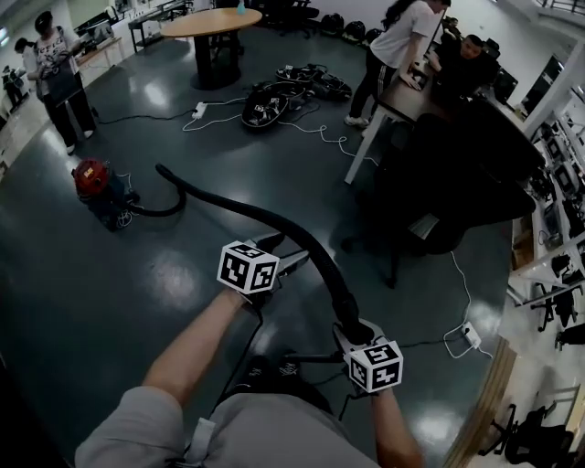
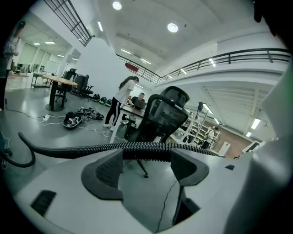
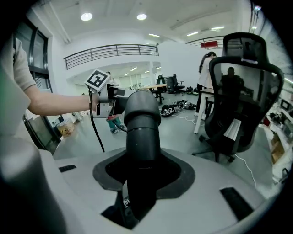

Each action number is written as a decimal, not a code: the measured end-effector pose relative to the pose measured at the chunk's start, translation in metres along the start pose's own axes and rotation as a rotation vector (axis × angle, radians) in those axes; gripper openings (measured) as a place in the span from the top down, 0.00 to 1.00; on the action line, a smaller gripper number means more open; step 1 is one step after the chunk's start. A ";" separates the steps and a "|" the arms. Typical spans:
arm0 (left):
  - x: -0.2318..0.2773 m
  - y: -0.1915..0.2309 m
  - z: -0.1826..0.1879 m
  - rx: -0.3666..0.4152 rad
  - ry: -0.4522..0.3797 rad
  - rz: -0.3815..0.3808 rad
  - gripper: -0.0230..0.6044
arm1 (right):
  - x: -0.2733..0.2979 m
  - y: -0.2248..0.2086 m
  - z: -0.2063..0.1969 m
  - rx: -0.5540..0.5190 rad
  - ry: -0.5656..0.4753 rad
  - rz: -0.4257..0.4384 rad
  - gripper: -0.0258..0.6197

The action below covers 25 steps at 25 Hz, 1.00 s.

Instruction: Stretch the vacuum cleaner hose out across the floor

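The black hose [image 1: 239, 212] leaves the red vacuum cleaner [image 1: 93, 179], which stands on the grey floor [image 1: 82, 292] at the left of the head view. It curls low beside the machine, then climbs in a long arc towards the person, so most of it is off the floor. The left tongs [image 1: 291, 261] stand apart: in the left gripper view the ribbed hose [image 2: 91, 148] runs crosswise over the tips of the left tongs [image 2: 146, 157], from one pad to the other, lying on them and not pinched between them. Past that point the hose bends down to the right tongs [image 1: 355, 329], which are clamped on its smooth, stiff cuff [image 3: 142, 132]. In the right gripper view the cuff fills the gap between the pads of the right tongs [image 3: 143, 170] and points away towards the other hand. A black office chair [image 1: 462, 174] stands near on the right, with a white power strip [image 1: 472, 336] and its cable on the floor below it. Farther off are a round table [image 1: 215, 20], a heap of dark gear [image 1: 283, 91] on the floor, a person standing at the left [image 1: 57, 78] and a person leaning at a table [image 1: 395, 50]
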<state>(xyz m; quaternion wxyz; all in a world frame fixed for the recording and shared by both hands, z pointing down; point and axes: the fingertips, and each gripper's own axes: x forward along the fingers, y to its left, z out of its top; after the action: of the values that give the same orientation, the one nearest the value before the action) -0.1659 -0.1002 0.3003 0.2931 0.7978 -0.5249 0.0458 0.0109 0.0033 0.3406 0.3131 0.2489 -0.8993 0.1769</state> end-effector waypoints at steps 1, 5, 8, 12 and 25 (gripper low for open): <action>0.007 -0.002 -0.003 0.018 0.017 -0.011 0.44 | 0.000 -0.001 -0.004 0.024 0.010 -0.017 0.74; 0.042 -0.016 -0.016 0.082 0.078 -0.084 0.44 | -0.003 -0.008 -0.024 0.159 0.035 -0.105 0.74; 0.052 -0.024 -0.031 0.060 0.095 -0.125 0.44 | -0.008 -0.007 -0.037 0.262 0.041 -0.167 0.74; 0.051 -0.032 -0.055 0.061 0.120 -0.175 0.44 | -0.006 -0.004 -0.055 0.358 0.046 -0.208 0.74; 0.014 -0.141 -0.124 -0.132 0.286 -0.478 0.44 | 0.012 0.012 -0.064 0.573 0.005 -0.232 0.74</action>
<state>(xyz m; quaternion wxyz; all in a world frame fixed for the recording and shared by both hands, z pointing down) -0.0087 -0.0083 0.3487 0.4181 0.8635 -0.2770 0.0533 0.0268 0.0390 0.3936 0.2503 0.4276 -0.7777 0.3869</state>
